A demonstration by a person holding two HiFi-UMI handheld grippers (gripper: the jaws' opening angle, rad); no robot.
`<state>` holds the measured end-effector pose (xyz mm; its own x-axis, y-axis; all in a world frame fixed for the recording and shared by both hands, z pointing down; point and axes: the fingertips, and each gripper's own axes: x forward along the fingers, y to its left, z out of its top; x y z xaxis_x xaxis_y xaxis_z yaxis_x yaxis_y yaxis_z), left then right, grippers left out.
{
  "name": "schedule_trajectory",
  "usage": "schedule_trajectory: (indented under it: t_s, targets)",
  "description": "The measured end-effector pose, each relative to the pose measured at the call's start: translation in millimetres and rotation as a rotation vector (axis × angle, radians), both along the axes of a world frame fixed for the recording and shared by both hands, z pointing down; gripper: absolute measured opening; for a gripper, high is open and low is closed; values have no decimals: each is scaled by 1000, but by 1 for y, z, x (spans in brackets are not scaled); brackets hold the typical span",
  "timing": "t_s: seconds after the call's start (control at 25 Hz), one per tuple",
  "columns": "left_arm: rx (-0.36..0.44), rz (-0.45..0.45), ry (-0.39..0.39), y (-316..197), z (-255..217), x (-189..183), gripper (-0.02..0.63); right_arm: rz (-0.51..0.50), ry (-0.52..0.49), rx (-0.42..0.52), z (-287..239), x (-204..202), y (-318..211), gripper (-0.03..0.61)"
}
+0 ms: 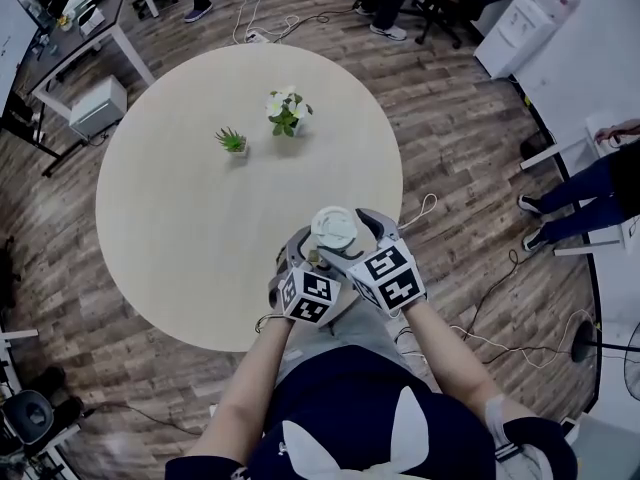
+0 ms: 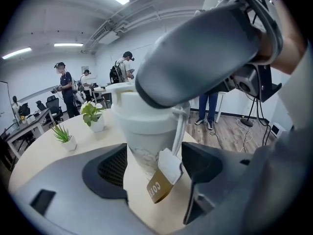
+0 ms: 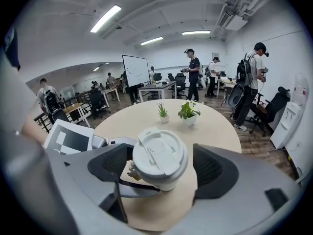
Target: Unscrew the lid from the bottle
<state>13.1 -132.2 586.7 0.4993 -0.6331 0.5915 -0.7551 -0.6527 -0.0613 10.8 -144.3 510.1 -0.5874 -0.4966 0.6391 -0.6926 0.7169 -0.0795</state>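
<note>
Bottle (image 2: 146, 141) sits at the lower right edge of the round table (image 1: 200, 198), right over the rim near your body, and whether its base is down on the wood I can't tell.

On the left, your left gripper (image 2: 152, 165) is clamped low on the tapered white body. Watch that hold: the gold tag (image 2: 159, 187) and its strap hang against the right-hand pad, so that pad may be biting strap and not wall. Twist hard and the bottle could spin inside the jaws instead of the lid turning.

Centre frame, the lid (image 3: 160, 155) is on, flip tab facing up.

On the right, your right gripper (image 3: 161, 166) has its jaws spread either side of the lid, the left pad close, the right one clear, and neither pressing. Close from there and the near pad lands first, shoving the top sideways against a low grip. That could tip the bottle off the table edge. Squeeze across the flip tab and it may pop open.
</note>
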Motion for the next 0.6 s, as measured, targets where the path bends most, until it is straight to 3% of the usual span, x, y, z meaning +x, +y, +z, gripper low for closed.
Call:
schedule_trajectory:
  t_s: [0.36,0.6]
  targets:
    - [-12,-7,17,-5,5,4,334,10,35,-27,13,1,-3,390]
    - [-19,2,16,-4,7,4,333,-83,74,-31,15,1,-1,384]
